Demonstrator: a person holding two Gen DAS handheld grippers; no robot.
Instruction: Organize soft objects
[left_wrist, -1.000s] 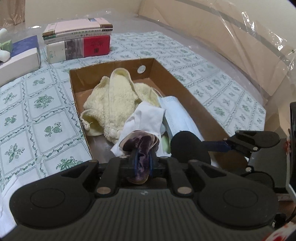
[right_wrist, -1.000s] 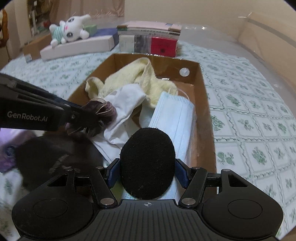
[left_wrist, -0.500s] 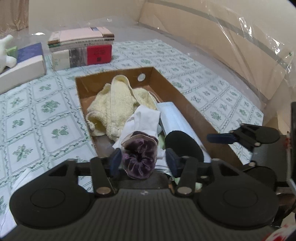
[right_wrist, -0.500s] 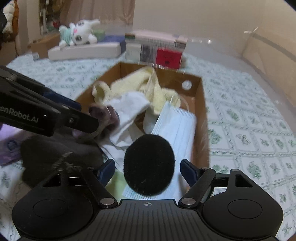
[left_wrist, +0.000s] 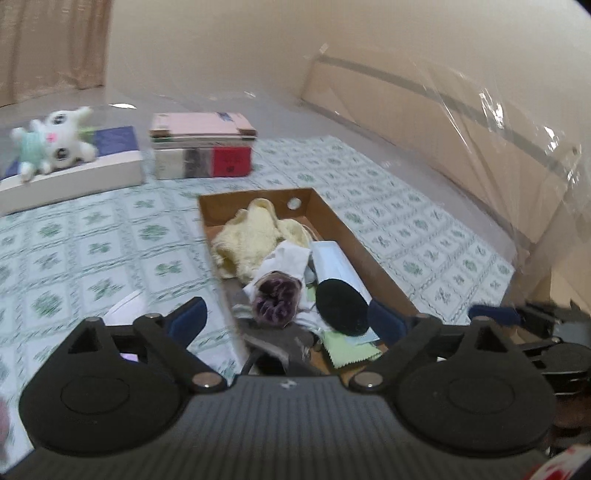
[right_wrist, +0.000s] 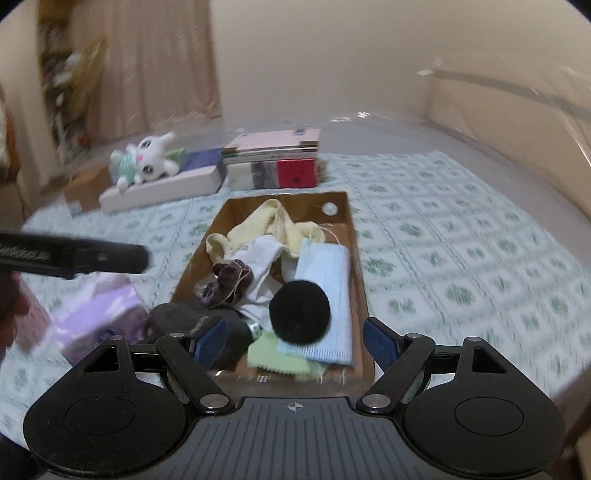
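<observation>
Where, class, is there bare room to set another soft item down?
Inside the cardboard box, only the far right corner, beyond the face mask and beside the yellow towel, is bare. The near end is crowded. Open tablecloth lies right of the box.

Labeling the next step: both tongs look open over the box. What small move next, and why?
Probably swing the left tongs left toward the purple soft item lying outside the cardboard box. Both the left and the right tongs are open and empty, and the purple scrunchie and black round pad already lie inside the box.
</observation>
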